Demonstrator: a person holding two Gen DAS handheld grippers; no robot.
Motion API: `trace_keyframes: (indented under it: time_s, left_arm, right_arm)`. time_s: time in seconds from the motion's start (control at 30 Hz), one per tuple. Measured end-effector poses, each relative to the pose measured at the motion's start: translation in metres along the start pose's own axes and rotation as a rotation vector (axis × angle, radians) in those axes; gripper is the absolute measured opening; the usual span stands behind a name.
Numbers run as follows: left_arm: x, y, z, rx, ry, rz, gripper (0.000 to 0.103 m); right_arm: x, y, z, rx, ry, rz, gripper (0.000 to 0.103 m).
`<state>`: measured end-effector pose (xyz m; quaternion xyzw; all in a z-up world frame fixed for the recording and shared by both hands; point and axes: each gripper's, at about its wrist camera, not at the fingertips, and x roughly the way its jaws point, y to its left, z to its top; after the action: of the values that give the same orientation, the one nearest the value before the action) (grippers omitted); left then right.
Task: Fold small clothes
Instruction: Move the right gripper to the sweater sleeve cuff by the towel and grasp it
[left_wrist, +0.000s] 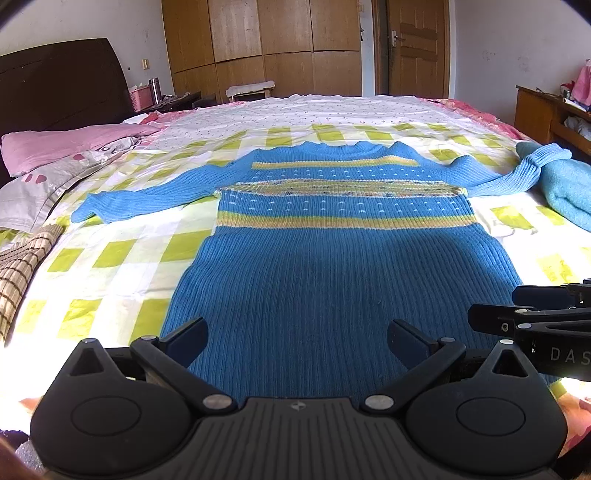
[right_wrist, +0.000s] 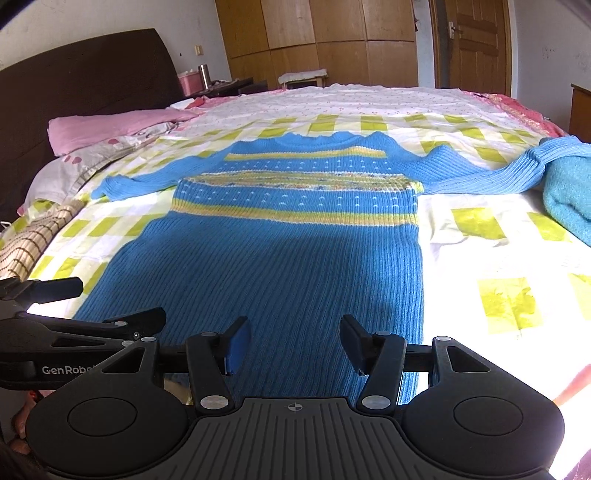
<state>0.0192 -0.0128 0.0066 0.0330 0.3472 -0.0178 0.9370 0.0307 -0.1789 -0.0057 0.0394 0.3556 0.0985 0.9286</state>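
Readable lettering appears in 2 places, both on gripper bodies. In the left wrist view, the right gripper (left_wrist: 491, 306) enters from the right edge; its black side bears pale capitals "DAS", cut off by the picture's border. In the right wrist view, the left gripper (right_wrist: 122, 306) enters from the left edge; its black side reads "GenRobo", the last letters hidden behind the near gripper's linkage. No other text is legible.

Blue ribbed sweater (left_wrist: 332, 258) with yellow stripes, flat on the bed, sleeves outspread, hem nearest.
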Motion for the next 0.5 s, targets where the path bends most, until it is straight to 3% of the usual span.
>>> trace_keyframes:
  time_s: [0.2, 0.5]
  left_arm:
    - [0.007, -0.021, 0.025, 0.047, -0.043, -0.035, 0.103]
    - [0.028, -0.059, 0.066, 0.088, -0.093, -0.105, 0.103]
  right_arm:
    - [0.001, -0.037, 0.021, 0.061, -0.056, -0.043, 0.053]
    - [0.012, -0.134, 0.071, 0.191, -0.142, -0.178, 0.051]
